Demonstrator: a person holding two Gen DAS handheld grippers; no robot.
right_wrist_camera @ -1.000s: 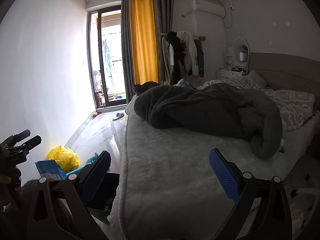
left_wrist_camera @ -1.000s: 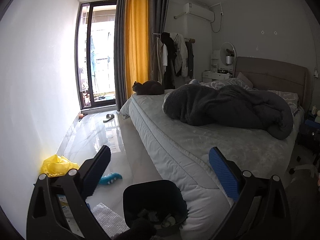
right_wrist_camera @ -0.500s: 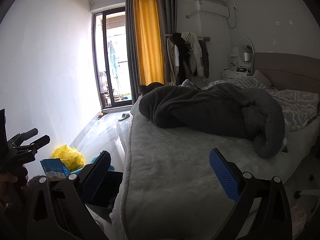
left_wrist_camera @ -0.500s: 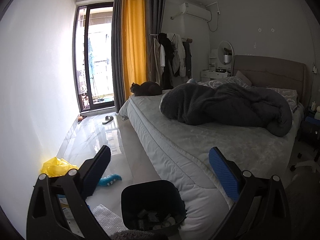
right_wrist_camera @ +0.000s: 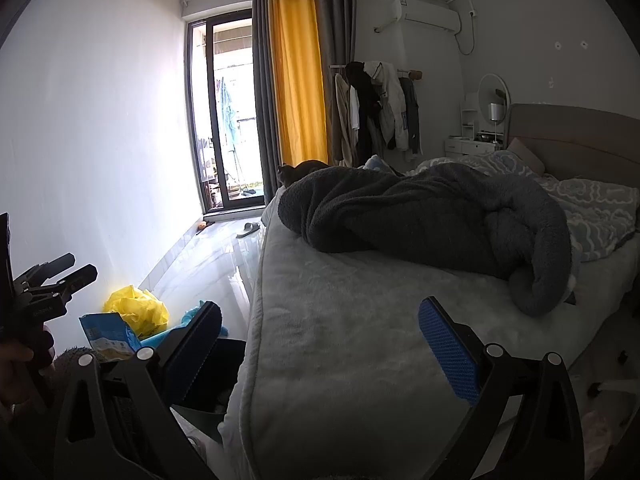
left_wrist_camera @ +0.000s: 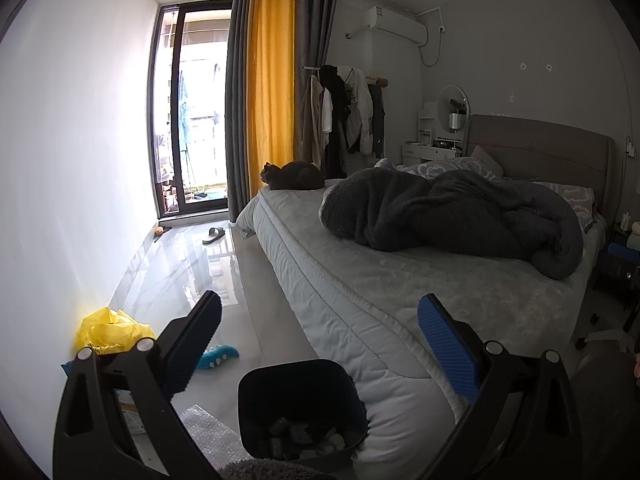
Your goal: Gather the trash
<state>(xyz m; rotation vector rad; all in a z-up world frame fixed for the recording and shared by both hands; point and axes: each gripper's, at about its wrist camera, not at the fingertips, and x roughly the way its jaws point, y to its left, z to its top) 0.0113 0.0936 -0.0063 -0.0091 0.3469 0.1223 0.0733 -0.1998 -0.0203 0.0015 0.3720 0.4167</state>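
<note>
1. Bed: fills the right half of both views; a rumpled dark blanket lies across it, and a dark cat rests at its far foot corner.
2. Floor: glossy pale strip left of the bed, running to the balcony door; a slipper lies near that door, off the bed's far corner.
3. Trash bin: dark and open-topped, standing on the floor against the bed's near corner, with crumpled scraps visible inside.
4. Left gripper: jaws spread wide, nothing held between them. The bin sits directly below and between the two fingers.
5. Right gripper: jaws equally wide apart and empty, held over the near end of the bed. Its left finger overlaps the bin's rim in this view.
6. Yellow plastic bag: crumpled on the floor by the wall, well left of the bed and beyond the left gripper's left finger.
7. Blue packet: upright just beside the yellow bag, left of the right gripper.
8. Teal toy: on the floor between the yellow bag and the bed, just past the left finger's tip.
9. Bubble wrap: flat on the floor, touching the bin's left side.
</note>
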